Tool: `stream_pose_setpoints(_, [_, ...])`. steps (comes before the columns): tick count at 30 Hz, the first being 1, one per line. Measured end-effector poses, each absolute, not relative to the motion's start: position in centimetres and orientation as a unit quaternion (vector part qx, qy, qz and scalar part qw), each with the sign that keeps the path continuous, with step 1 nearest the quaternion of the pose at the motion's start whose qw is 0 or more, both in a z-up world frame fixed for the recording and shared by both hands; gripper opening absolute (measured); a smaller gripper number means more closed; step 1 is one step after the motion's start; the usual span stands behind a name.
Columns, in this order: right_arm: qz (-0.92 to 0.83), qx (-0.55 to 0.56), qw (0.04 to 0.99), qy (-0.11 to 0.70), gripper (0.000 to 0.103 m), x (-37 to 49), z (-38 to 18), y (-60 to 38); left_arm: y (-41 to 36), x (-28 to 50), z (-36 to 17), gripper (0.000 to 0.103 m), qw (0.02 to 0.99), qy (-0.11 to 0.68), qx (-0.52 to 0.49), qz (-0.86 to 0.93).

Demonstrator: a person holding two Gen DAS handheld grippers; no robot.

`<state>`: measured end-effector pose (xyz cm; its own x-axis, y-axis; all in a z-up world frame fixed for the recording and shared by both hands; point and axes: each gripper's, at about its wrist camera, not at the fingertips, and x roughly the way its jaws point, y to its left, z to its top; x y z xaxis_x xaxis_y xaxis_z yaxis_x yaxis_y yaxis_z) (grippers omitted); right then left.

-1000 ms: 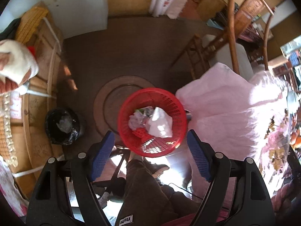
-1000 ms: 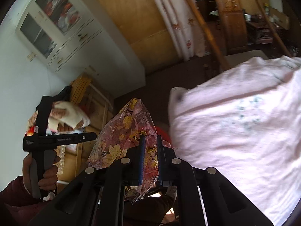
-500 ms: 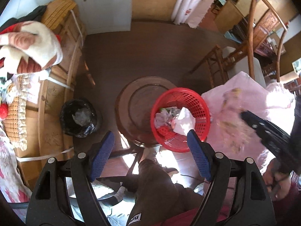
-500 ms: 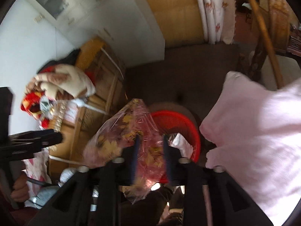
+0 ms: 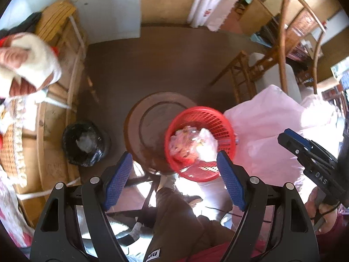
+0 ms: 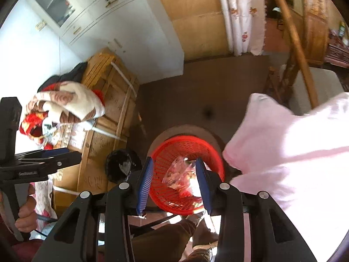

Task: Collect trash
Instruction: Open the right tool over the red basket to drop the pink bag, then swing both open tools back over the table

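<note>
A red mesh basket [image 5: 202,118] sits on a round wooden stool [image 5: 150,122] below me; it also shows in the right wrist view [image 6: 174,150]. A clear floral plastic wrapper [image 6: 178,174] lies inside the basket on other crumpled trash [image 5: 192,142]. My right gripper [image 6: 174,183] is open and empty, high above the basket; it shows at the right edge of the left wrist view [image 5: 305,148]. My left gripper [image 5: 172,179] is open and empty, above the basket's near side.
A black-lined bin [image 5: 82,142] with trash stands left of the stool, beside a wooden crate [image 5: 56,113]. A pink sheet [image 5: 279,131] covers the bed on the right. A wooden chair [image 5: 257,74] stands behind it. My legs [image 5: 174,218] are below.
My right gripper opened and let go of the floral wrapper, which dropped into the red basket. The right gripper moved over the basket; the left gripper shifted slightly.
</note>
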<state>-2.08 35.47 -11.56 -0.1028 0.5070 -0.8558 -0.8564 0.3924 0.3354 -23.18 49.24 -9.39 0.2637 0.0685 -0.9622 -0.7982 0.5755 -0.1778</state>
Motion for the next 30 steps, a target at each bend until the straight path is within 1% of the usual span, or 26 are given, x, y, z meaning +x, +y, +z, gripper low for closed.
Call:
stream_pose_setpoints(8, [0.474,-0.113,0.707,0.512,0.043,0.8,-8.2,29.6,47.3,-17.3,-8.1,0.077,0.755,0.532,-0.303,0.235])
stream_pose_setpoints(17, [0.39,-0.056,0.776,0.492,0.047,2.7,-5.8,20.6,42.4,-9.9,-6.4,0.077,0.795,0.541,-0.236,0.138])
stream_pose_setpoints(23, [0.298,0.003,0.825,0.48,0.049,2.9,-4.8,11.6,36.5,-4.3,-5.6,0.077,0.812,0.553,-0.18,0.052])
stream_pose_setpoints(30, [0.166,0.086,0.865,0.466,0.055,0.5,-4.5,0.2,26.6,1.4,-5.7,0.077,0.813,0.57,-0.099,-0.069])
